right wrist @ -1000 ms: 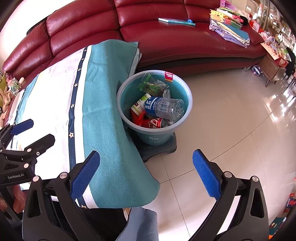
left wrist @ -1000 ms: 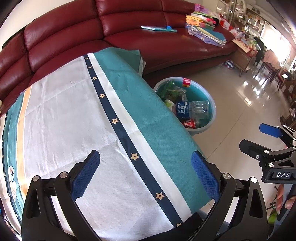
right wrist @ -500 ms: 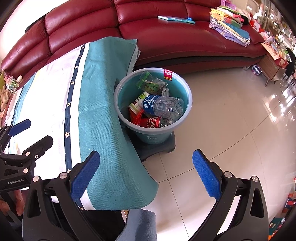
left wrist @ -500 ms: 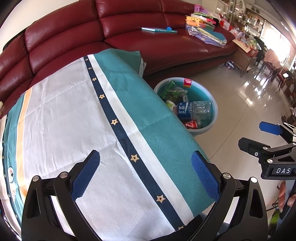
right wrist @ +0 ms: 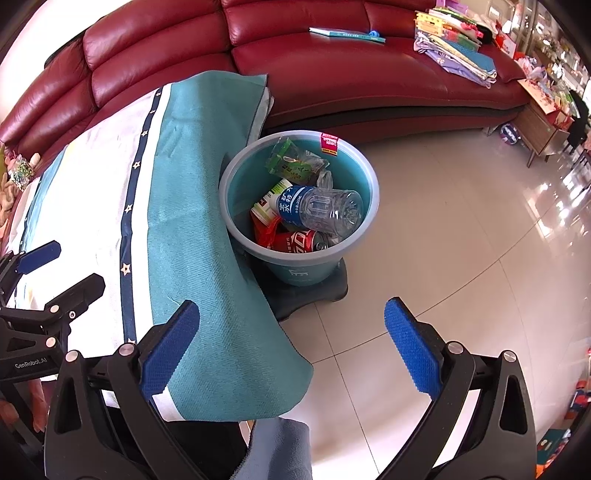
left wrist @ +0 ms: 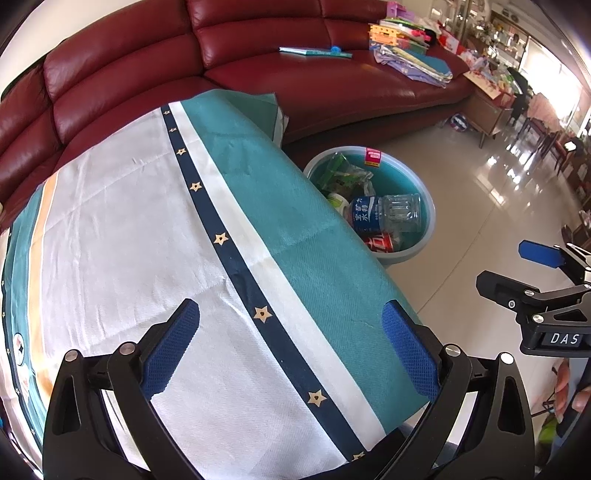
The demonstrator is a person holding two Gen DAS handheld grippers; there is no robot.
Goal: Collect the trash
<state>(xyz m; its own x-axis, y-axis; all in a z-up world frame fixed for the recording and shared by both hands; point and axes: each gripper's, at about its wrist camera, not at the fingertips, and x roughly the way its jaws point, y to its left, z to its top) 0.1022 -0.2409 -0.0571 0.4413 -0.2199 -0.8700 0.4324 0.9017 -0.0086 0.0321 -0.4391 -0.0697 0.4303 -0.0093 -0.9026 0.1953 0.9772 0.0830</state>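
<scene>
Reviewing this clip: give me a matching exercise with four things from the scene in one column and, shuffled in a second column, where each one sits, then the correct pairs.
Things:
1. clear plastic water bottle with a blue label
2. red soda can
3. thin teal book
4. right hand-held gripper

Places:
A. flat on the seat of the dark red leather sofa
B. open, above the cloth edge and the tiled floor
C. on its side, on top of the trash in the round blue plastic bin
D. low in the bin, below the bottle

Pairs: 1-C, 2-D, 3-A, 4-B
</scene>
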